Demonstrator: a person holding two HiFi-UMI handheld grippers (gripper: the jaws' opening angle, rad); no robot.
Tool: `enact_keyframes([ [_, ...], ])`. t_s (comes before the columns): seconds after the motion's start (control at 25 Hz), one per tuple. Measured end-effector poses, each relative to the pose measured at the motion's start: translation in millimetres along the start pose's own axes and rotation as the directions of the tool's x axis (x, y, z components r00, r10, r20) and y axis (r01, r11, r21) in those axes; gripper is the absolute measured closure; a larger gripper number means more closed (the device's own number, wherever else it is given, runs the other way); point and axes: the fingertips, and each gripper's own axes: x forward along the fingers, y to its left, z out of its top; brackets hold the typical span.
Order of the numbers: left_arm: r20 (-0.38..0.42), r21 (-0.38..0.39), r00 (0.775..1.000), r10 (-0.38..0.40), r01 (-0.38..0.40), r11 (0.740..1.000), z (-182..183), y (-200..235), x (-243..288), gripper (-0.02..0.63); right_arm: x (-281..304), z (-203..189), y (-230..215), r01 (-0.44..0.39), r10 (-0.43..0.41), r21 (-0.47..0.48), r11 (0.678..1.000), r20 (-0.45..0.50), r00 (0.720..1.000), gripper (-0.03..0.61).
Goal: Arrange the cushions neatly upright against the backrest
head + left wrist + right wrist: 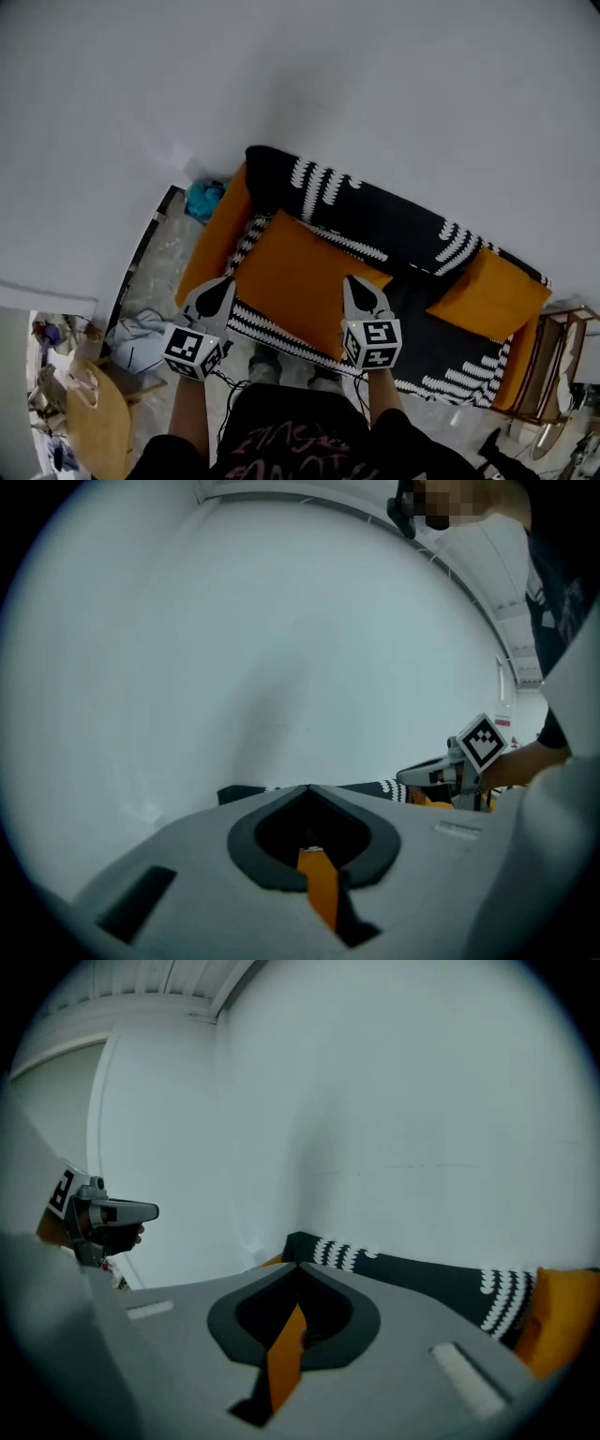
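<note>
At the sofa (pixel 394 225) front edge, your left hand-held gripper (pixel 225 284) and right hand-held gripper (pixel 353 286) clamp the orange cushion (pixel 295 277), seen whole only in head view.

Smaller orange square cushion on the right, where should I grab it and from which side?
Take the smaller orange square cushion by its near-left corner, approaching from the front. That corner juts free over the black-and-white patterned throw; its far edges seem pressed against the orange sofa's back.

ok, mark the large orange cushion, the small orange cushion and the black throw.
large orange cushion (pixel 295 277), head view, middle of its face
small orange cushion (pixel 492 295), head view, centre of its face
black throw (pixel 394 223), head view, plain black upper stretch
</note>
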Motion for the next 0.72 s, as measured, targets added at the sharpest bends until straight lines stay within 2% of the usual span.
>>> enact_keyframes([
  [0.08, -0.02, -0.003, 0.997, -0.073, 0.073, 0.997, -2.1, 4.7, 21.8, 0.614, -3.6, -3.6, -16.9, 0.088, -0.088, 0.037, 0.995, -0.007, 0.996, 0.566],
  [0.2, -0.063, 0.003, 0.984, -0.168, 0.169, 0.986, -11.6, 7.2, 52.2, 0.614, -14.1, -14.0, -42.8, 0.217, -0.216, 0.094, 0.972, -0.021, 0.976, 0.566],
  [0.36, -0.126, 0.026, 0.95, -0.285, 0.29, 0.957, -27.9, 0.1, 85.9, 0.614, -36.9, -37.9, -68.7, 0.353, -0.35, 0.16, 0.922, -0.051, 0.936, 0.566],
  [0.52, -0.194, 0.024, 0.913, -0.36, 0.371, 0.928, -47.7, -6.9, 117.0, 0.614, -55.1, -67.0, -88.8, 0.452, -0.438, 0.199, 0.869, -0.114, 0.892, 0.566],
  [0.6, -0.222, 0.021, 0.896, -0.384, 0.398, 0.917, -53.7, -12.6, 129.3, 0.614, -63.3, -77.0, -96.1, 0.477, -0.458, 0.225, 0.85, -0.134, 0.879, 0.566],
  [0.72, -0.244, 0.028, 0.885, -0.396, 0.415, 0.91, -56.0, -20.1, 148.6, 0.614, -72.8, -83.9, -109.6, 0.506, -0.484, 0.243, 0.828, -0.145, 0.863, 0.566],
])
